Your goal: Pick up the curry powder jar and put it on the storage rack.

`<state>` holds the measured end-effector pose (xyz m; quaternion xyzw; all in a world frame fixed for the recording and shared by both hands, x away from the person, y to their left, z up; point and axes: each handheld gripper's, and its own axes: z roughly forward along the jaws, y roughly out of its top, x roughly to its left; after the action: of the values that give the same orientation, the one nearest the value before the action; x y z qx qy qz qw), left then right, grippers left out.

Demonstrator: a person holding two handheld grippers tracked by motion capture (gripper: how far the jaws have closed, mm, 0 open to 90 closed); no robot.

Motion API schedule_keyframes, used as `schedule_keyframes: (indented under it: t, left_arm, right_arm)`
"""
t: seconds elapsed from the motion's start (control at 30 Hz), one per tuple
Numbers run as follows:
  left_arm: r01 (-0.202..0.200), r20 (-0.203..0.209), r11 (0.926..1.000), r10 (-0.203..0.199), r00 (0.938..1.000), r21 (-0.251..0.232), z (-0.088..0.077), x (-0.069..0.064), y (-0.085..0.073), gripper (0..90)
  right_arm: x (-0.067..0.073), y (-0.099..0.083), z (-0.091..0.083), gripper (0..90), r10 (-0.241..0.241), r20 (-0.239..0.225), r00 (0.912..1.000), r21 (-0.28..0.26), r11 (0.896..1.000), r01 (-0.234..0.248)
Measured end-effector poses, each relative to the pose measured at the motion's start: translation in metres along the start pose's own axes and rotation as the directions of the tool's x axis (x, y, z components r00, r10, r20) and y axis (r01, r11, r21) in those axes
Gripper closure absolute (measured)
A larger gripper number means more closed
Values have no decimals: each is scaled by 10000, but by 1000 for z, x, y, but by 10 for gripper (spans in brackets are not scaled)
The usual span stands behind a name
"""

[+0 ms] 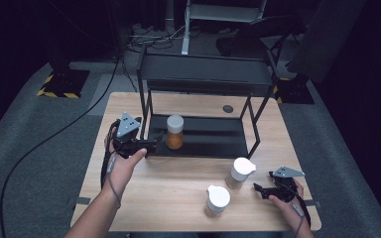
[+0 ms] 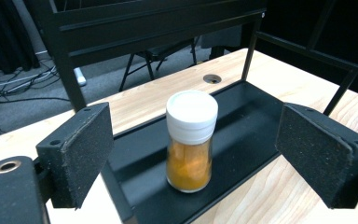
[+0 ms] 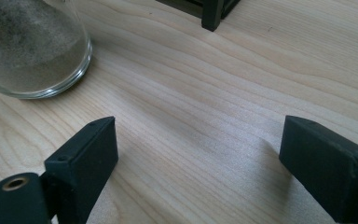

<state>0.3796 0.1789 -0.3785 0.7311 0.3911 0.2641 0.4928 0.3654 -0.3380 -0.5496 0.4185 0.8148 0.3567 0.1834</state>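
Observation:
A clear jar of orange powder (image 1: 174, 132) with a white screw lid stands upright on the lower shelf of a black two-tier rack (image 1: 213, 141), near its left end. My left gripper (image 1: 152, 145) is at the rack's left front corner, pointing at the jar. In the left gripper view the jar (image 2: 190, 142) stands just beyond the open jaws and neither pad (image 2: 80, 151) touches it. My right gripper (image 1: 259, 189) rests low at the table's front right, open, over bare wood (image 3: 200, 158).
Two more white-lidded jars stand on the wooden table (image 1: 178, 183): one (image 1: 239, 172) just left of the right gripper, its glass base (image 3: 28, 51) close by, and another (image 1: 217, 199) nearer the front edge. A rack foot (image 3: 213, 16) stands ahead. The rack's top shelf (image 1: 203, 72) overhangs.

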Motion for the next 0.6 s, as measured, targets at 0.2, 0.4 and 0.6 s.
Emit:
schedule_keyframes:
  t: [0.2, 0.4, 0.6]
  left_arm:
    - [31, -97, 9999, -30, 9999, 103, -12, 4, -8, 108]
    - [37, -311, 9994, -26, 9995, 353, -21, 8, -16, 115]
    - [177, -417, 9986, -157, 9990, 492, -28, 14, -27, 114]
  right_arm:
    - [0, 0, 0, 114, 2, 0, 10000, 1, 10000, -2]
    - [0, 0, 0, 114, 1, -2, 10000, 0, 10000, -1]
    - [0, 0, 0, 114, 1, -1, 10000, 0, 10000, -1]
